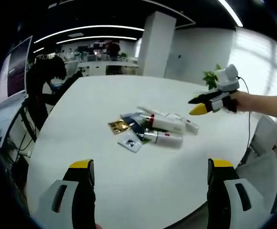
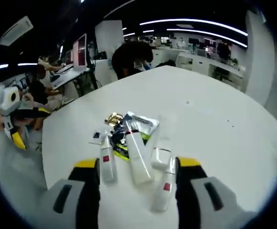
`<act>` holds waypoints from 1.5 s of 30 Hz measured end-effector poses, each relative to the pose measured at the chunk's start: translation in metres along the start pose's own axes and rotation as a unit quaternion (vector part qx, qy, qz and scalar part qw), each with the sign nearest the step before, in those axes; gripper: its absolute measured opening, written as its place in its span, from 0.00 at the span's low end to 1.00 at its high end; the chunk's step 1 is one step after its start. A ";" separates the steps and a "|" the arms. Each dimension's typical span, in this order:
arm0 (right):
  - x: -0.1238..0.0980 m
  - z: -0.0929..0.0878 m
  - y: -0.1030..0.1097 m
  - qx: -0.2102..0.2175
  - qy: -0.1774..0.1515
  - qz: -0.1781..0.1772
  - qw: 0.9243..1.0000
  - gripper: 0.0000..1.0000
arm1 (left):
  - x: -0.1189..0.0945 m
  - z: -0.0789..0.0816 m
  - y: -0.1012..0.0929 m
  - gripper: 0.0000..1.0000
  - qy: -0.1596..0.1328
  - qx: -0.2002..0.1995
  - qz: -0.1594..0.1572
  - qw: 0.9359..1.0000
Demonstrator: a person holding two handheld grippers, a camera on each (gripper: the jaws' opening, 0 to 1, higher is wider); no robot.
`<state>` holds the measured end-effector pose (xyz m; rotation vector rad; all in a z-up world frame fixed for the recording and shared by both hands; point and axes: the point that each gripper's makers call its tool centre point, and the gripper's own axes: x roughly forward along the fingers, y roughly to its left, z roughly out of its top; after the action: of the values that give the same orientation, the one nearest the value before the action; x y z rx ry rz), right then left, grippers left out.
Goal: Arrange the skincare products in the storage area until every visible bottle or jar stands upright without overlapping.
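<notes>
Three white tubes lie flat on the white surface [image 2: 214, 119], none upright. In the right gripper view: left tube [image 2: 106, 162] with a red label, middle tube [image 2: 137, 157] longest, right tube [image 2: 164, 188] with a red label, lying just beside a small white jar [image 2: 160, 156]. All sit between the spread jaws of the right gripper [image 2: 137, 167], roughly at 12 o'clock from it, close in. Jaws are wide apart, nothing pinched; cannot tell if the pads touch the outer tubes.

Behind the tubes, at 12 o'clock: a heap of flat sachets [image 2: 138, 125], one gold [image 2: 113, 118], one dark with a green edge, one small white at the 10 o'clock side. The tubes overlap the sachets' near edge.

Left gripper [image 2: 18, 139] shows at 9 o'clock in the right gripper view, held by a hand off the surface edge, yellow tip pointing down; jaw gap unclear there.

Left gripper view: its own jaws are spread wide at the bottom, holding nothing, well apart from the pile. Pile sits mid-surface at 12 o'clock. Right gripper [image 1: 199, 105] enters at 2 o'clock, yellow-tipped, just beside the tubes' far end.

Monitors and seated people beyond the surface.
</notes>
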<state>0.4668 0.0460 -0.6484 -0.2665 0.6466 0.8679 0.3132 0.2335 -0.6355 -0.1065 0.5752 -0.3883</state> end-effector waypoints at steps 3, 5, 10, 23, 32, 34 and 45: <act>0.010 0.003 -0.001 -0.007 0.007 0.005 1.000 0.63 | 0.001 -0.001 0.001 0.97 0.002 -0.002 0.001 1.000; 0.018 0.006 -0.002 -0.009 0.008 0.012 1.000 0.62 | 0.001 -0.002 0.003 0.97 0.001 -0.004 0.003 1.000; 0.037 0.009 -0.004 -0.018 0.021 0.019 0.999 0.59 | 0.002 -0.003 0.007 0.97 0.002 -0.008 0.007 1.000; 0.079 0.002 -0.001 -0.055 0.072 0.041 0.995 0.46 | 0.007 -0.007 0.011 0.97 0.007 -0.015 0.008 1.000; 0.109 -0.001 0.012 -0.088 0.108 0.059 0.988 0.38 | 0.006 -0.010 0.018 0.97 0.011 -0.020 0.015 1.000; 0.115 -0.002 0.015 -0.089 0.114 0.060 0.988 0.37 | 0.006 -0.011 0.019 0.97 0.012 -0.020 0.017 1.000; 0.137 -0.009 0.016 -0.095 0.147 0.049 0.983 0.31 | 0.007 -0.015 0.021 0.97 0.019 -0.022 0.019 0.999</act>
<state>0.5158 0.1367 -0.7405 -0.5457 0.8568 0.9960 0.3170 0.2503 -0.6560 -0.1295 0.6226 -0.3415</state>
